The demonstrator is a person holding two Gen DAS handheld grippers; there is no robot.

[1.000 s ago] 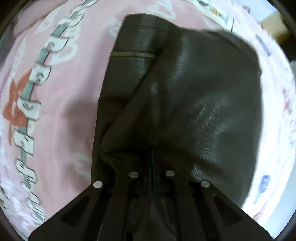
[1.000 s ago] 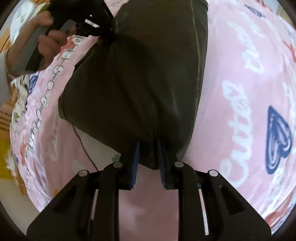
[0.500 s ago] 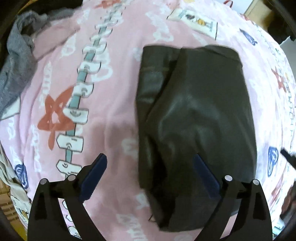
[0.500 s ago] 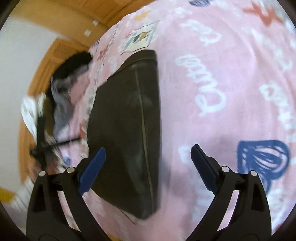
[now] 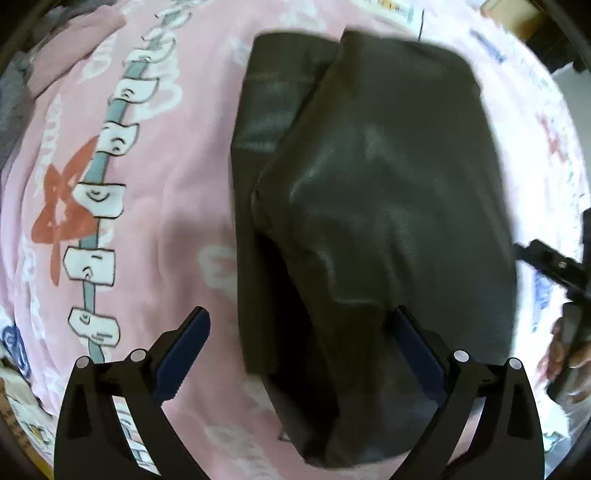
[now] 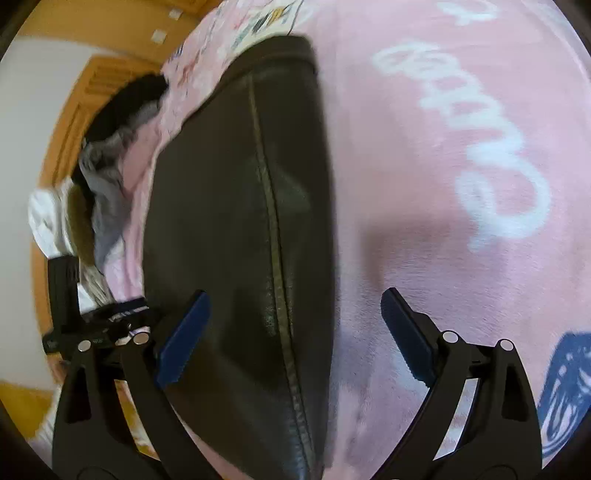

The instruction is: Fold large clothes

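Note:
A dark, leather-like garment [image 5: 369, 206] lies folded in a thick block on the pink printed blanket [image 5: 166, 206]. My left gripper [image 5: 299, 317] hangs straight above its near end. The jaws are opening wide, the garment lies below them, and neither blue pad touches it. In the right wrist view the same garment [image 6: 240, 221] shows its seamed edge. My right gripper [image 6: 295, 299] stands open over that edge, with one finger above the garment and the other above bare blanket [image 6: 461, 240]. A hand [image 5: 565, 354] shows at the right edge of the left wrist view.
A heap of grey, black and white clothes [image 6: 99, 177] lies at the blanket's far left, in front of a wooden frame [image 6: 51, 155]. Grey cloth [image 5: 14, 96] also shows in the left wrist view. A cardboard box [image 5: 517, 18] stands beyond the blanket.
Both grippers were shut on the garment's end a second ago. They have let go, opened wide and drawn apart. The garment now rests folded on the blanket.

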